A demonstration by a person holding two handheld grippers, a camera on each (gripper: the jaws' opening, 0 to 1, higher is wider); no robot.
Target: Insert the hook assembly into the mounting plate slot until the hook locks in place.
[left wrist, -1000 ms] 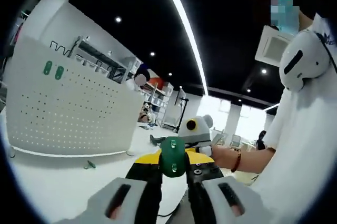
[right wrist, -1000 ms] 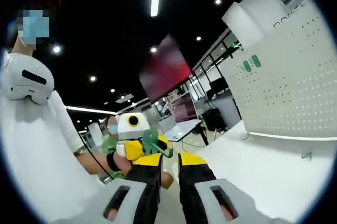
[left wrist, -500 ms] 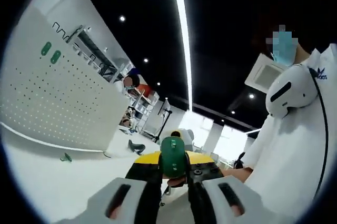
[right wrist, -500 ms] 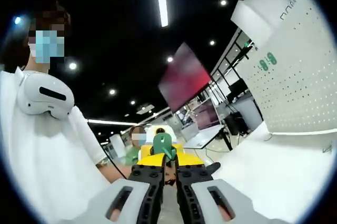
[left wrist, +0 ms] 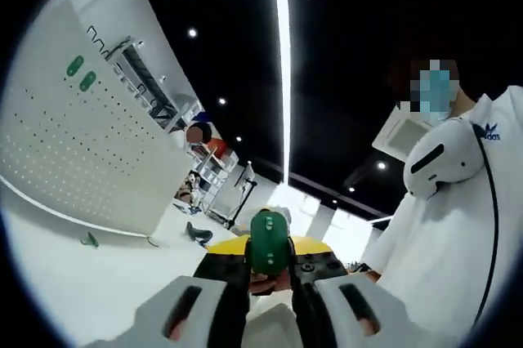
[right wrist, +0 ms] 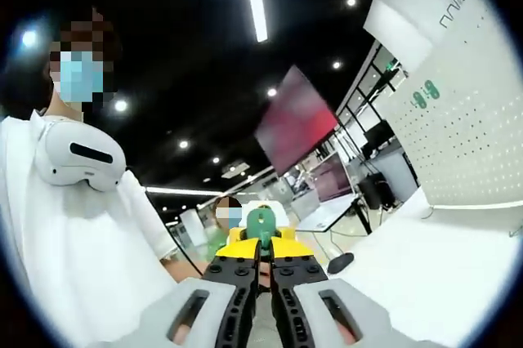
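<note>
Along the bottom of the left gripper view, the left gripper rises with its two black-and-yellow jaws closed on one green hook assembly, which stands upright between the tips. To the left stands one white perforated mounting plate, upright on the white table; two green hooks sit side by side near its upper edge, well apart from the held piece. One small green part lies on the table just beside the plate's lower edge, and one dark object lies farther along the table. A person in a white shirt stands at the right, with one white headset hanging at the chest. Overhead runs one long ceiling light strip. At the bottom of the right gripper view, the right gripper has its two jaws drawn nearly together; a green piece shows just above the tips, but whether these jaws clamp it cannot be told. The mounting plate stands at the right with its two green hooks, the table lies below, and the person stands at the left.
</note>
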